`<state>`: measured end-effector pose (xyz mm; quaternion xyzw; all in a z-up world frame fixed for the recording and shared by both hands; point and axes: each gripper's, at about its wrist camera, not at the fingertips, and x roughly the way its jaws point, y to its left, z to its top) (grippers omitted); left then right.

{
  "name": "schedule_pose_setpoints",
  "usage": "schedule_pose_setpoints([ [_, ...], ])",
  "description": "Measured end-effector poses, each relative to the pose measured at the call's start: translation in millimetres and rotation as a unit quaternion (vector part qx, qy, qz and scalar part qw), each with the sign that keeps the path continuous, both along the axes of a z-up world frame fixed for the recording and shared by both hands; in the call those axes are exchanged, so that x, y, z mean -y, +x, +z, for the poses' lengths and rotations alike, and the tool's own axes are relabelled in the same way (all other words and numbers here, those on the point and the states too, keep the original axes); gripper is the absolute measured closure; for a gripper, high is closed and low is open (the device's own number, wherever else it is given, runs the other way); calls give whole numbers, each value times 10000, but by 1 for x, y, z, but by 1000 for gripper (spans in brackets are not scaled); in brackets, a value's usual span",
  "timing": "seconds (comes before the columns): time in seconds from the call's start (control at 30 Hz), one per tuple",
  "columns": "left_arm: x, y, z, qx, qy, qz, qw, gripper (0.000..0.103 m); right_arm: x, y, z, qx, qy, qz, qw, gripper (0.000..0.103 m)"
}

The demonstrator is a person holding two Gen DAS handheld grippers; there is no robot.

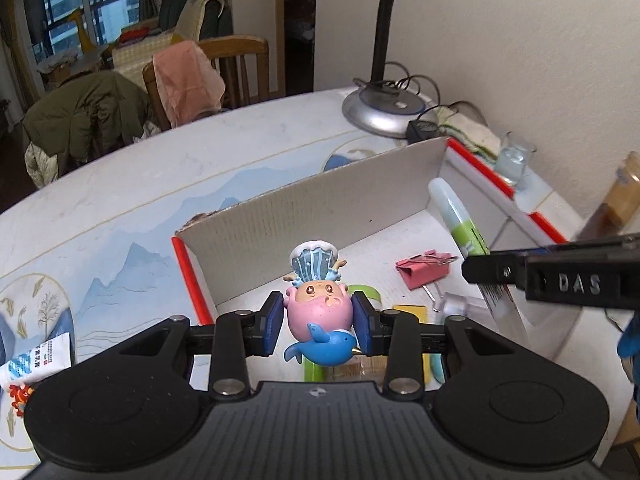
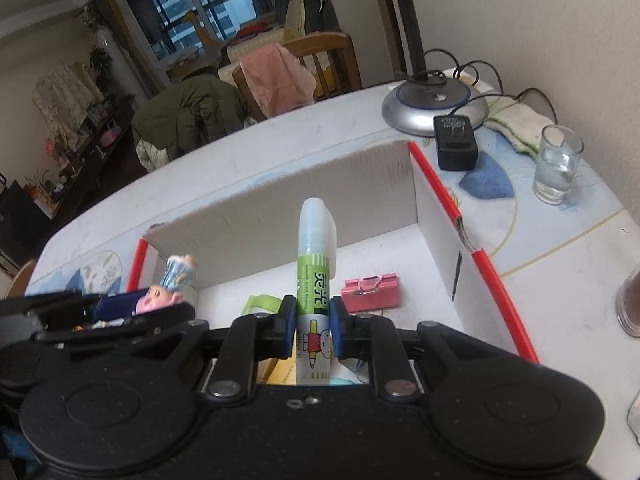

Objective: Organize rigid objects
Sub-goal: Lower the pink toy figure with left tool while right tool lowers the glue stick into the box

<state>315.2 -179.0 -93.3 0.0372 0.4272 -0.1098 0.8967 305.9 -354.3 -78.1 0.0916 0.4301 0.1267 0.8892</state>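
Left gripper (image 1: 319, 322): blue pads pressed on either side of a pink toy figurine (image 1: 320, 312), which carries a blue whale shape at its near end and a ribbed blue-and-white headpiece at its far end; held above the near part of the cardboard box (image 1: 304, 216). Right gripper (image 2: 312, 326): fingers closed narrowly on a green-and-white glue stick (image 2: 314, 280), gripped about its middle, translucent cap pointing away toward the box's far wall; also over the box. In the left wrist view the right gripper enters from the right edge with the glue stick (image 1: 460, 220) slanting from it; in the right wrist view the left gripper shows at the left edge with the figurine (image 2: 168, 288) between its pads. Box interior, beneath both grippers: a pink binder clip (image 2: 370, 292) lying on the white floor, a green item and a yellow item partly hidden behind the fingers, and a clear plastic piece (image 1: 460, 304) too blurred to identify. Box: open top, red-edged side walls, plain cardboard far wall, resting on a table (image 1: 160, 184) covered with a pale blue mountain-print cloth. On the table left of the box: a white-and-blue tube (image 1: 36, 360). Beyond the box's far right corner: a black power adapter (image 2: 456, 142), a silver lamp base (image 2: 434, 104) with black stem and cords, a folded cloth (image 2: 520, 120), and a drinking glass (image 2: 558, 164) of water. Farther off: wooden chairs (image 1: 236, 68), one draped with pink fabric, another with a green jacket (image 1: 84, 116), and a window (image 1: 80, 4).
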Motion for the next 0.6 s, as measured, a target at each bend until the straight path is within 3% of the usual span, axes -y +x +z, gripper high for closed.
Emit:
schedule_pose_setpoints([
  [0.6,25,43,-41,-583,590,-18,9966,67,-17,31,-35,-494,-296,703,9959,87],
])
